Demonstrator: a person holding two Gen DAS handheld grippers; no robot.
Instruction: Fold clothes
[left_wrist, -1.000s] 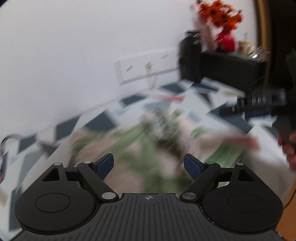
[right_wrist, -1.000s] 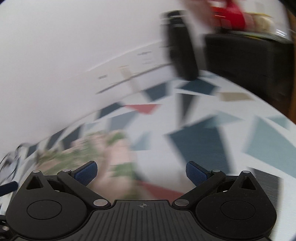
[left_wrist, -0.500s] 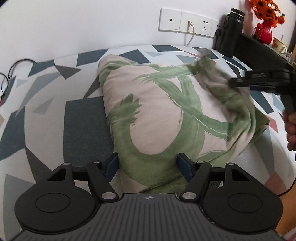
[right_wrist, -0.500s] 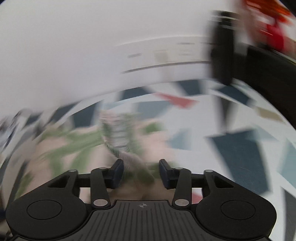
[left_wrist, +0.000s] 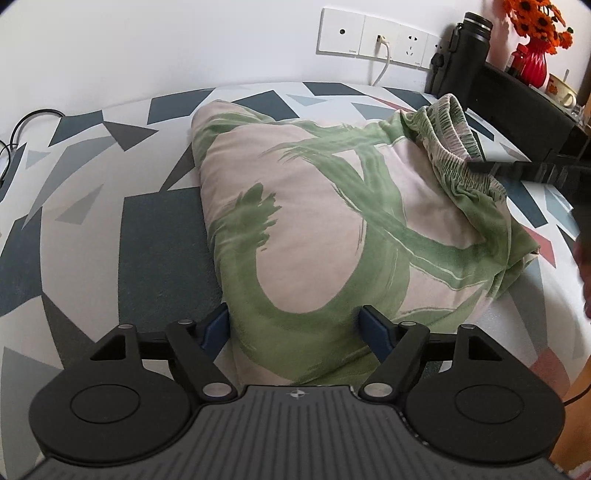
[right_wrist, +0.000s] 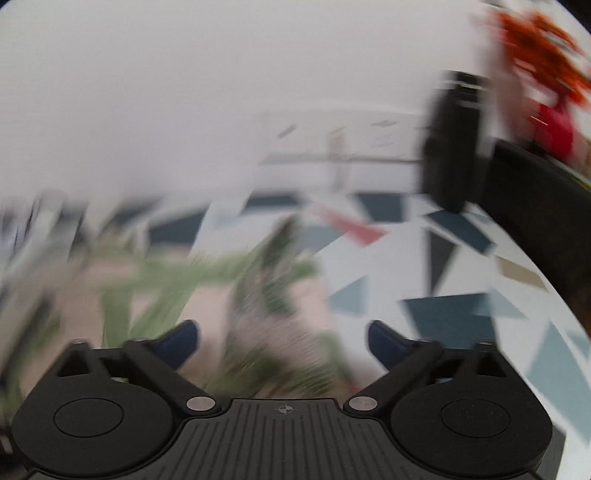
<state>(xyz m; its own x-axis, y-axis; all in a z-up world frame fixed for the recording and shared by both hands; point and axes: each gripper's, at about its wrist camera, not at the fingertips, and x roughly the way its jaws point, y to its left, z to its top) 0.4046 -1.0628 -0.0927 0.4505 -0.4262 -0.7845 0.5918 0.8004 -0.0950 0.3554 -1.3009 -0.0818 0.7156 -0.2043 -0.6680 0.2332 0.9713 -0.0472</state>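
A pink garment with green brush strokes (left_wrist: 332, 221) lies folded on the patterned table (left_wrist: 85, 229); its elastic waistband (left_wrist: 454, 147) is turned up at the far right. My left gripper (left_wrist: 295, 328) is open, its blue pads on either side of the garment's near edge. My right gripper (right_wrist: 284, 339) is open over the garment (right_wrist: 266, 317), which shows as a blur; in the left wrist view its dark body (left_wrist: 532, 171) sits by the waistband.
A white socket strip (left_wrist: 376, 37) with a plugged cable is on the wall. A black bottle (left_wrist: 461, 55), a black box (left_wrist: 524, 103) and a red vase of orange flowers (left_wrist: 535, 55) stand at the far right. Cables (left_wrist: 22, 125) lie far left.
The right gripper, half a second ago nearly shut at the waistband, has opened and is moving fast. The left gripper has swung down over the garment's near edge and stayed open.
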